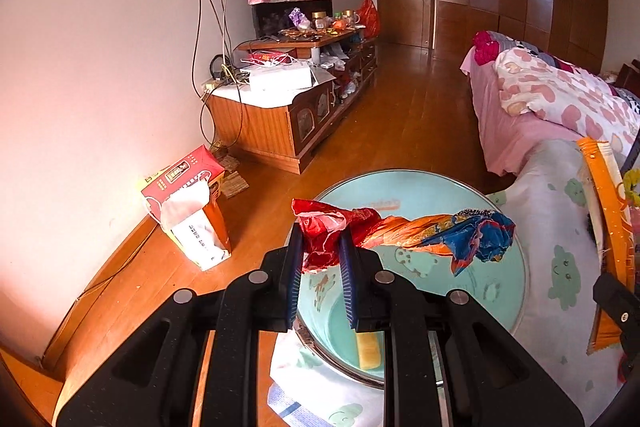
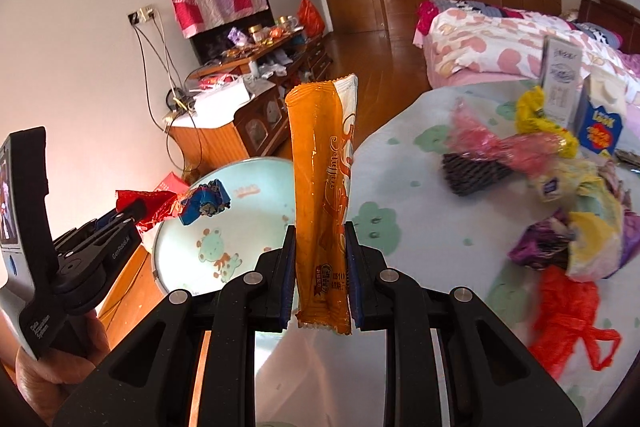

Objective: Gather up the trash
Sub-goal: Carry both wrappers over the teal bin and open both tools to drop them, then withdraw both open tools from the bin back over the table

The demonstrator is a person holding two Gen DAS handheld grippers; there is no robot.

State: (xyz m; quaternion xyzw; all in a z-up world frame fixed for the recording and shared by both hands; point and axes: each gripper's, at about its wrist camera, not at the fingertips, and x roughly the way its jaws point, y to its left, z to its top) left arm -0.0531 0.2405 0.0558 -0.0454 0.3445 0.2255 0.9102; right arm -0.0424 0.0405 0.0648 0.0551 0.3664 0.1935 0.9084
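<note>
My left gripper (image 1: 320,247) is shut on a twisted red, orange and blue wrapper (image 1: 404,231) and holds it over the light-blue basin (image 1: 508,259); it also shows in the right wrist view (image 2: 176,205). A yellow scrap (image 1: 368,349) lies inside the basin. My right gripper (image 2: 320,251) is shut on a long orange snack wrapper (image 2: 320,187), held upright beside the basin (image 2: 180,259). Several more wrappers lie on the table: pink (image 2: 492,143), yellow (image 2: 540,119), purple-yellow (image 2: 580,243) and a red bag (image 2: 568,311).
The table (image 2: 420,187) has a white cloth with green prints. Boxes (image 2: 560,83) stand at its far edge. A tissue box (image 1: 188,203) sits on the wooden floor by the wall. A cluttered TV cabinet (image 1: 280,107) and a bed (image 1: 540,99) lie beyond.
</note>
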